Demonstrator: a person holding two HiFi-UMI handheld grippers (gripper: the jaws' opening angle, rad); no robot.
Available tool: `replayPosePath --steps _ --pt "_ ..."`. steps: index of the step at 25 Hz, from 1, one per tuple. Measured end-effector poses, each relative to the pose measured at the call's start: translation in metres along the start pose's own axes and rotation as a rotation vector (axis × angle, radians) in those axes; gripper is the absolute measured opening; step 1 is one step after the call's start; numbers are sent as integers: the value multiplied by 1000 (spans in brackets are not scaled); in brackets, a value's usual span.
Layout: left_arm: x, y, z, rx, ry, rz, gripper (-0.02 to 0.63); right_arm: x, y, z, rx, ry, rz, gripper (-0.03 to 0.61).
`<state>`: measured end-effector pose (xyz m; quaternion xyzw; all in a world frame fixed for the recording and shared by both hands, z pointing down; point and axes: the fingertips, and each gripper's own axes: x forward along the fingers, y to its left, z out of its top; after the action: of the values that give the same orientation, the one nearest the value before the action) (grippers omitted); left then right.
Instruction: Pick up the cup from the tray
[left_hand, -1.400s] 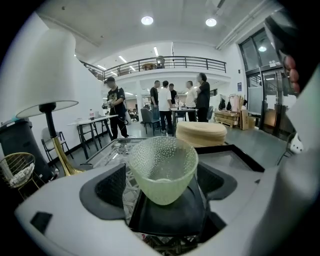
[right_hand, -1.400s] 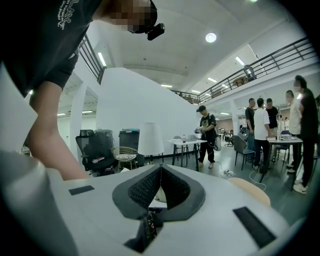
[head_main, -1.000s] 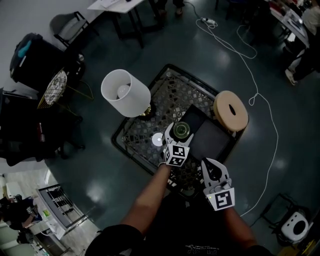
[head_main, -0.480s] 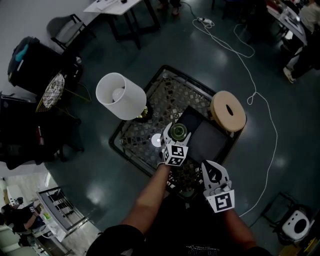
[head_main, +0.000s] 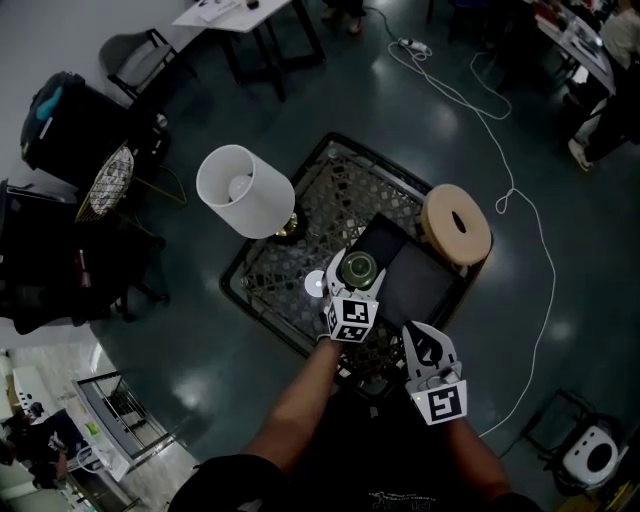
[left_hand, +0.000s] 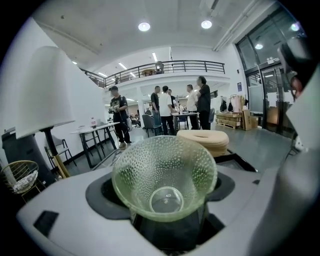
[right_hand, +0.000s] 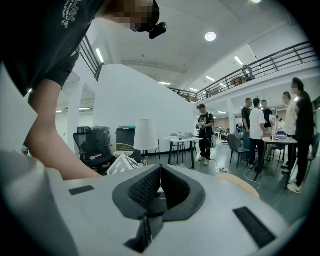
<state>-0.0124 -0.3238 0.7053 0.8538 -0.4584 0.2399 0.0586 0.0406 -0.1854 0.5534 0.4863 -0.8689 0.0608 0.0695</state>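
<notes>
Left claw (head_main: 355, 278) has just been closing, now grasping cup (left_hand: 164, 175) above tray (head_main: 425, 292); slick flared glass could pivot between pads, tip, drop if squeeze light. Right claw (head_main: 428, 348) clenched, empty

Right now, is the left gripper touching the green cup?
Touching. The left gripper view shows the cup between the jaws of the left gripper, which have just been closing; both dark pads press on its sides.
</notes>
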Motion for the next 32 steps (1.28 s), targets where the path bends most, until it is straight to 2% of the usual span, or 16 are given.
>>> replayPosePath --steps 7,14,20,23,29,32 --pt "-38 -17 30 -7 -46 -29 399 1 3 4 -10 -32 16 9" --pt "-95 -4 68 -36 -98 5 400 7 -2 27 -31 -77 39 9" --pt "-142 -6 86 21 -113 -25 400 6 4 37 -77 -105 62 9" --pt "-157 -13 91 57 -111 -29 400 6 -4 42 -84 -63 42 9" --pt "-187 -26 101 -4 -126 -22 400 7 -4 51 -157 -86 62 9" --pt "-197 -29 105 1 -141 -6 400 8 0 55 -177 -92 61 9"
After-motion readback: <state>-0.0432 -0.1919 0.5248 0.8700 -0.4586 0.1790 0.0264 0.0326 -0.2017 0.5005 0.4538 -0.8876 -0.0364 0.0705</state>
